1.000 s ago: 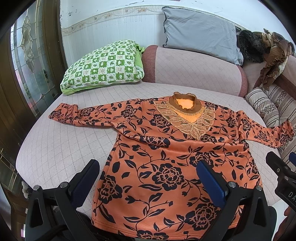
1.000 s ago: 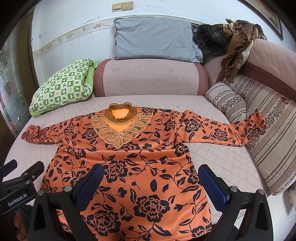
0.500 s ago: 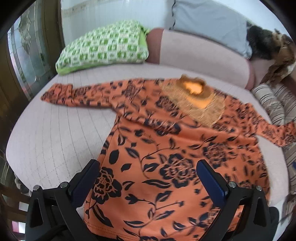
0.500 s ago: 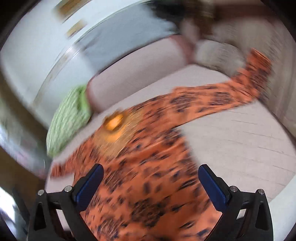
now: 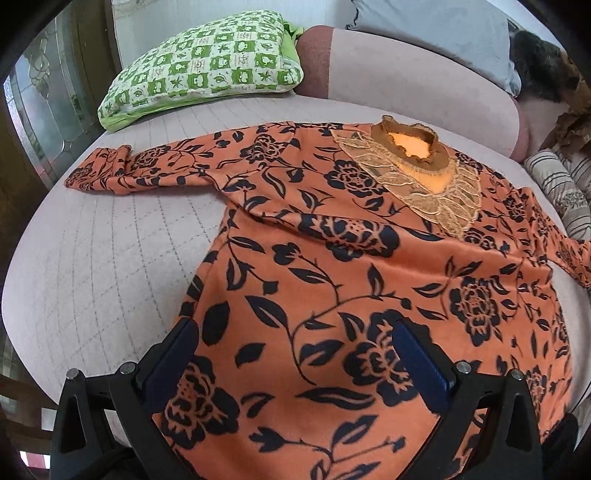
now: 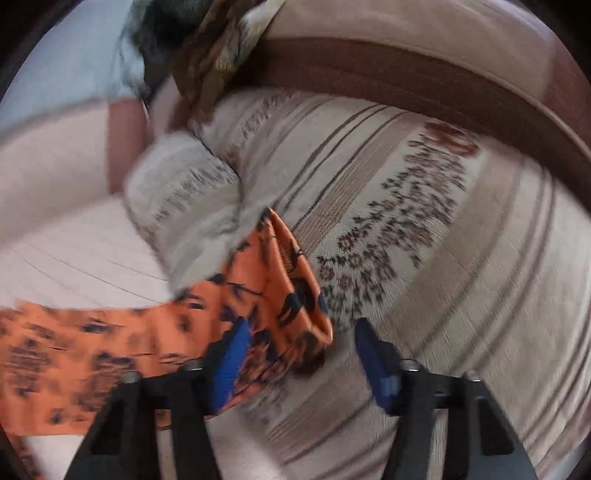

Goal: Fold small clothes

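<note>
An orange top with a black flower print (image 5: 332, 266) lies spread flat on the pink quilted bed, lace collar (image 5: 413, 173) toward the back, its left sleeve (image 5: 140, 166) stretched out. My left gripper (image 5: 295, 354) is open and empty, low over the hem. In the right wrist view, which is blurred, my right gripper (image 6: 301, 350) is open around the cuff end of the right sleeve (image 6: 288, 291), which lies against a striped cushion. The jaws are not closed on it.
A green checked pillow (image 5: 207, 62) and a grey pillow (image 5: 436, 29) lie at the back on the pink bolster (image 5: 406, 85). Striped cushions (image 6: 424, 221) and dark and brown bundles (image 6: 207, 44) are on the right. Bare quilt (image 5: 96, 258) lies left of the top.
My right gripper has swung right and down to the right sleeve's cuff and narrowed somewhat. My left gripper has moved lower and closer over the hem.
</note>
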Demonstrator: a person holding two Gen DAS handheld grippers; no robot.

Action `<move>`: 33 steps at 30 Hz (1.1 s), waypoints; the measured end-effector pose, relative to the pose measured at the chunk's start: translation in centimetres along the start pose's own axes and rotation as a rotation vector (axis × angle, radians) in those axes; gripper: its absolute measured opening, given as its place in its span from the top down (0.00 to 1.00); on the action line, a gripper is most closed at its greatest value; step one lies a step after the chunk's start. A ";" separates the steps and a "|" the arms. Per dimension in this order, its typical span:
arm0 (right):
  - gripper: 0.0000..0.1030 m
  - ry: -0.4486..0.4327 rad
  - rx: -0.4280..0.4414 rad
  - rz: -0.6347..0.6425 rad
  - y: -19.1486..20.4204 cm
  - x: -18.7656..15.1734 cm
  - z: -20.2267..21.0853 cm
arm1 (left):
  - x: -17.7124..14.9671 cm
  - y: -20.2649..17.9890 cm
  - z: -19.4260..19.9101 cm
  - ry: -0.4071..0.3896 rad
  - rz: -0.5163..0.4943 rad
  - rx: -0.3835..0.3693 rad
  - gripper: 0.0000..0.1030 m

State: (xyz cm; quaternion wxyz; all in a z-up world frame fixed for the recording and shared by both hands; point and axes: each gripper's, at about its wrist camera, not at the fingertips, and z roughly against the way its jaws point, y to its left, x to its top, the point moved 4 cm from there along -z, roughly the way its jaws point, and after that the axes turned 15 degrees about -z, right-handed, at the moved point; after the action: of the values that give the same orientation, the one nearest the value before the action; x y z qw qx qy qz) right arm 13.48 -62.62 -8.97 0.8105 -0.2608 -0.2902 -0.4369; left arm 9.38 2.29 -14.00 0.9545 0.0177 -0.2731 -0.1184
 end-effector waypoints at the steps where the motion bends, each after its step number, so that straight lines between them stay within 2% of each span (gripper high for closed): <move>1: 0.72 0.018 -0.004 -0.006 0.2 0.2 -0.6 | 0.0 0.3 -0.1 0.000 0.003 -0.003 0.00; 2: 0.85 0.030 0.008 -0.020 0.2 0.6 -0.9 | 0.0 0.6 -0.2 -0.003 0.010 -0.004 0.00; 3: 0.93 0.063 0.052 -0.043 0.5 0.9 -0.8 | -0.1 1.1 -0.2 -0.008 0.020 -0.004 0.00; 5: 0.93 0.089 0.159 -0.057 1.6 1.8 1.0 | -0.2 2.2 -0.1 -0.027 0.045 -0.006 0.00; 8: 0.93 0.064 0.367 -0.032 4.9 3.4 7.7 | -0.5 3.9 0.1 -0.061 0.083 0.000 0.00; 11: 0.93 0.049 0.611 -0.014 9.7 4.3 16.9 | -0.8 5.5 0.5 -0.091 0.117 0.030 0.00; 12: 0.93 0.051 0.722 -0.006 12.1 4.1 21.2 | -1.0 6.2 0.8 -0.106 0.131 0.038 0.00; 15: 0.93 0.083 0.971 0.016 18.3 1.7 30.8 | -1.9 8.2 1.7 -0.135 0.150 0.063 0.00; 19: 0.93 0.141 1.171 0.064 25.8 -3.7 39.1 | -3.1 10.6 2.3 -0.142 0.155 0.105 0.00; 22: 0.88 0.253 1.250 0.091 31.0 -10.0 40.6 | -4.0 12.6 2.4 -0.135 0.175 0.124 0.00; 23: 0.81 0.285 1.248 0.150 33.1 -12.7 40.2 | -4.1 13.0 2.2 -0.130 0.184 0.126 0.00; 24: 0.56 0.317 1.231 0.201 34.5 -15.5 39.1 | -4.1 13.4 2.1 -0.124 0.190 0.123 0.00; 25: 0.35 0.353 1.205 0.246 35.6 -17.5 38.0 | -4.0 13.5 1.9 -0.120 0.194 0.119 0.00; 26: 0.20 0.398 1.170 0.280 36.2 -19.6 36.1 | -3.8 13.6 1.9 -0.117 0.196 0.115 0.00; 29: 0.21 0.453 1.130 0.265 34.0 -21.4 31.9 | -2.0 13.2 2.0 -0.139 0.179 0.091 0.00; 32: 0.21 0.420 1.090 0.206 29.5 -19.2 27.9 | 0.7 11.6 1.7 -0.157 0.149 0.039 0.00; 33: 0.20 0.406 1.060 0.159 27.4 -17.1 25.5 | 2.3 10.7 1.3 -0.170 0.134 0.009 0.00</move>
State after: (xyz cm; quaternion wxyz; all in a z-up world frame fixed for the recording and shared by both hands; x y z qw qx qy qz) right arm 23.21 -22.64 -7.80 0.9005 0.2493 -0.2874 -0.2108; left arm 12.87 12.20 -10.62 0.9337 -0.0066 -0.3539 -0.0543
